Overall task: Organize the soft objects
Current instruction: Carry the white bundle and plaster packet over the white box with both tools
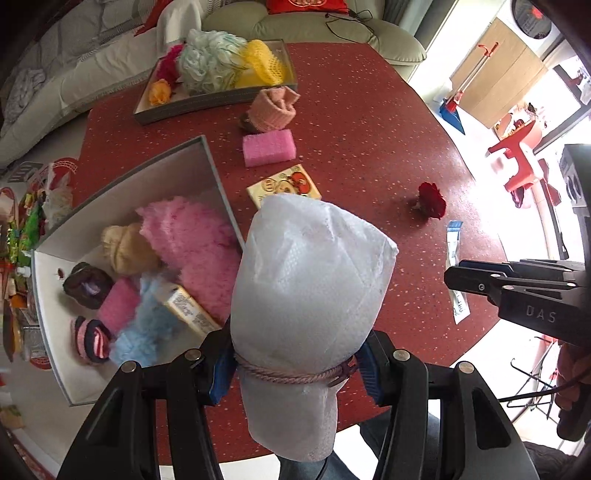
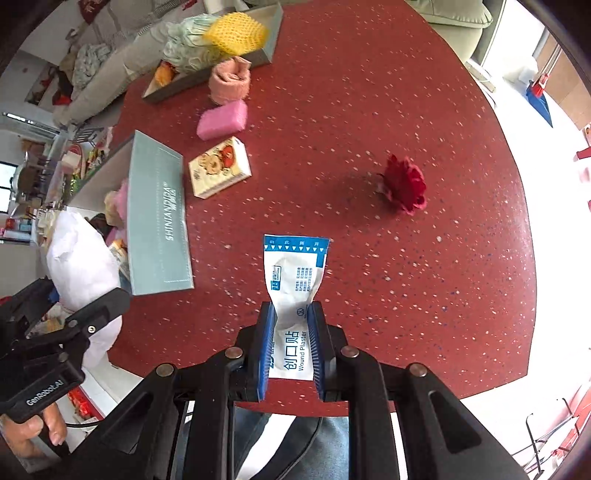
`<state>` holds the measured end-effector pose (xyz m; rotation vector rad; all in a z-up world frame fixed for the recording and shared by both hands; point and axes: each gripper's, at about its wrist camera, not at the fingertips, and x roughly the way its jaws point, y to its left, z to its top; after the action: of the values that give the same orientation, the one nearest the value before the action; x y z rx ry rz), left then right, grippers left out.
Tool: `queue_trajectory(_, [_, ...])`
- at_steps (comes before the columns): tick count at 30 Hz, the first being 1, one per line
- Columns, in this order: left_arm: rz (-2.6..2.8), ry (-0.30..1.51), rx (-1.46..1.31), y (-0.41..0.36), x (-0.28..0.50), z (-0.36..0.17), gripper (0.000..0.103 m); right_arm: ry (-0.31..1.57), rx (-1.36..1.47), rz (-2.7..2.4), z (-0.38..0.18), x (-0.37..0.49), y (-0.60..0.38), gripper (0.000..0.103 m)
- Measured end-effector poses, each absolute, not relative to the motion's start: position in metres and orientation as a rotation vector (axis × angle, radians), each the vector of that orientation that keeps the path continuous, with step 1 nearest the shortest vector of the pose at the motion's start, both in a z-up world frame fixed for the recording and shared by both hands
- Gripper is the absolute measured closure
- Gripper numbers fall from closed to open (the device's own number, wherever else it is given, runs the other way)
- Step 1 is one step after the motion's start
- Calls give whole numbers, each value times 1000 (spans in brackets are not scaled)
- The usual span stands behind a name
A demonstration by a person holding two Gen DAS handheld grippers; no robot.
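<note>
My left gripper (image 1: pixel 295 363) is shut on a white foam-wrapped bundle (image 1: pixel 306 280) tied with a pink cord, held above the red table beside the near grey box (image 1: pixel 218 162). That box holds pink fluff (image 1: pixel 192 240), a beige roll, a blue fluff and other soft things. My right gripper (image 2: pixel 293 332) is shut on a white and blue wound plaster packet (image 2: pixel 295 280), low over the table. A red fabric rose (image 2: pixel 404 184), a pink sponge (image 2: pixel 221 120), a pink rolled towel (image 2: pixel 229 83) and a small printed box (image 2: pixel 218 166) lie on the table.
A far tray (image 1: pixel 207 101) holds a green bath pouf, yellow mesh and fabric flowers. A sofa (image 1: pixel 314 26) stands behind the table. The table's (image 2: pixel 406 295) front edge is right below both grippers. Cluttered shelves stand at the left.
</note>
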<state>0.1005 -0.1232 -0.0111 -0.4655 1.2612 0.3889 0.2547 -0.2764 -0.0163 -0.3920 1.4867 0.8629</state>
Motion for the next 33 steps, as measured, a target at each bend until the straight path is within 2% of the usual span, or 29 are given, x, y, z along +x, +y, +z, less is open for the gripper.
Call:
queue_trajectory(16, [670, 1210, -552, -14, -20, -19, 47, 1379, -578, 1143, 14, 115, -118, 83])
queue_trajectory(33, [706, 1185, -627, 4, -48, -35, 47, 1370, -684, 1154, 14, 83, -90, 83])
